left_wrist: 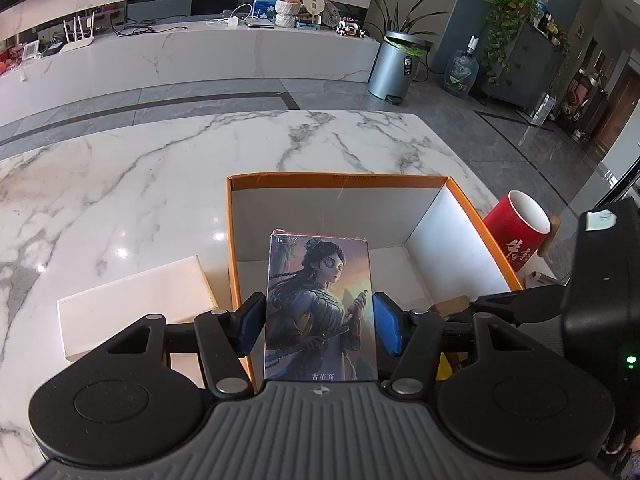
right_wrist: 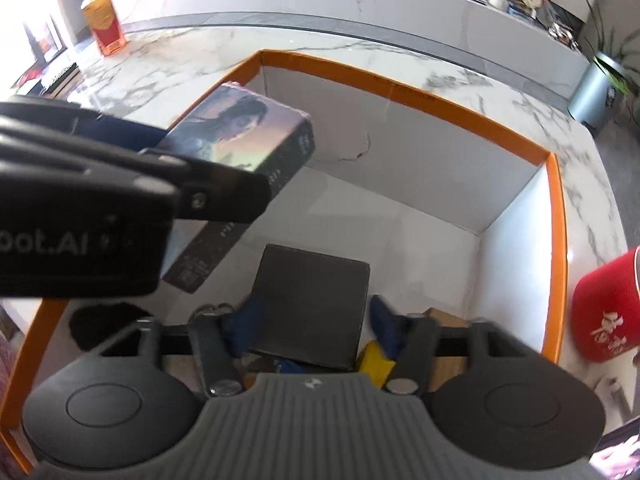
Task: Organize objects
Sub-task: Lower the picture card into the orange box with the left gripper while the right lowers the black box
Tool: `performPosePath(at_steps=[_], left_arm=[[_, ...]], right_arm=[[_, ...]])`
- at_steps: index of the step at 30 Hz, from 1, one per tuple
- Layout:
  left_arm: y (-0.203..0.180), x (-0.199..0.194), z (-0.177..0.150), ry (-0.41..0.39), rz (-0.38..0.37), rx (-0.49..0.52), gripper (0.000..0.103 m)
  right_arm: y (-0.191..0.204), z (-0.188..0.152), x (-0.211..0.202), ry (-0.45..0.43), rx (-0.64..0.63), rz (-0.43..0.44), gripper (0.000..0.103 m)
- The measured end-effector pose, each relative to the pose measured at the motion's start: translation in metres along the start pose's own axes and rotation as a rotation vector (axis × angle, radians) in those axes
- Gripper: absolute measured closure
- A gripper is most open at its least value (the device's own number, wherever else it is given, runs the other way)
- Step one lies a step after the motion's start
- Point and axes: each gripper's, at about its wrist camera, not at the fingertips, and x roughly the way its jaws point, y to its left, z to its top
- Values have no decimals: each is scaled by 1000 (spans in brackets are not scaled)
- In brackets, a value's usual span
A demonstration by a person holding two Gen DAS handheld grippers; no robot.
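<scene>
My left gripper [left_wrist: 320,320] is shut on an upright card box [left_wrist: 320,280] printed with a painted figure, its blue pads pressing both long sides. It holds the box above the near left corner of an orange-rimmed carton [left_wrist: 340,178]. In the right wrist view the same card box [right_wrist: 240,132] hangs over the carton [right_wrist: 460,120], with one left finger [right_wrist: 224,196] across it. My right gripper [right_wrist: 312,320] reaches down into the carton, one blue pad on each side of a dark grey square box [right_wrist: 312,292]. Blur hides whether the pads press it.
A flat white box [left_wrist: 132,308] lies on the marble table [left_wrist: 160,180] left of the carton. A red cup [left_wrist: 516,236] stands at its right. Under the dark box are a yellow block [right_wrist: 376,364] and a wooden block [right_wrist: 444,316]. An orange-labelled jar [right_wrist: 104,24] stands far left.
</scene>
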Motion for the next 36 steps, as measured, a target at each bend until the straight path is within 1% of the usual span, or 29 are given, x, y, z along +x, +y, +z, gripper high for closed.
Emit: performPosePath(at_steps=[1, 2, 4, 8, 9, 10, 13, 15, 19, 22, 24, 25, 27, 30, 31, 33, 34, 36], left_arm=[[0, 0, 0, 1, 1, 6, 36], [-1, 0, -1, 3, 2, 12, 36], [-2, 0, -1, 7, 5, 27, 36], [-8, 2, -1, 28, 20, 78, 36], [-9, 3, -1, 40, 22, 94, 36], [-11, 5, 0, 54, 27, 110, 36], [-17, 10, 1, 94, 49, 151, 36], [-22, 14, 3, 112, 77, 165, 36], [-36, 25, 1, 149, 132, 195, 36], [-36, 33, 2, 184, 118, 136, 36], [-29, 36, 2, 191, 101, 57, 35], [-29, 35, 2, 181, 102, 44, 35], [-30, 36, 4, 187, 105, 18, 35], [-35, 39, 4, 206, 99, 24, 35], [-34, 39, 4, 202, 88, 13, 35], [-27, 32, 7, 166, 43, -45, 35], [-23, 28, 9, 148, 38, -63, 35], [-20, 20, 15, 119, 56, -57, 35]], right_arm=[[-1, 0, 3, 9, 1, 5, 59], [-2, 0, 5, 16, 1, 5, 63], [0, 0, 6, 1, -18, -3, 64], [-2, 2, 8, 11, -13, -1, 65], [-3, 2, 7, 13, -9, 2, 70], [-6, 2, 6, 14, -1, 8, 73], [-16, 0, 1, -1, 22, -5, 74], [-21, -2, -4, -19, 43, 6, 76], [-25, 0, -9, -53, 64, 11, 75], [-27, -6, -13, -66, 66, -7, 76], [-30, -14, -18, -75, 91, 9, 75], [-32, -13, -17, -78, 108, 26, 75], [-36, -14, -18, -88, 132, 56, 76], [-41, -19, -25, -98, 122, 52, 75], [-41, -18, -25, -102, 111, 47, 75], [-40, -16, -26, -111, 80, 41, 75], [-41, -14, -26, -112, 59, 44, 75], [-42, -10, -23, -91, 13, 66, 74]])
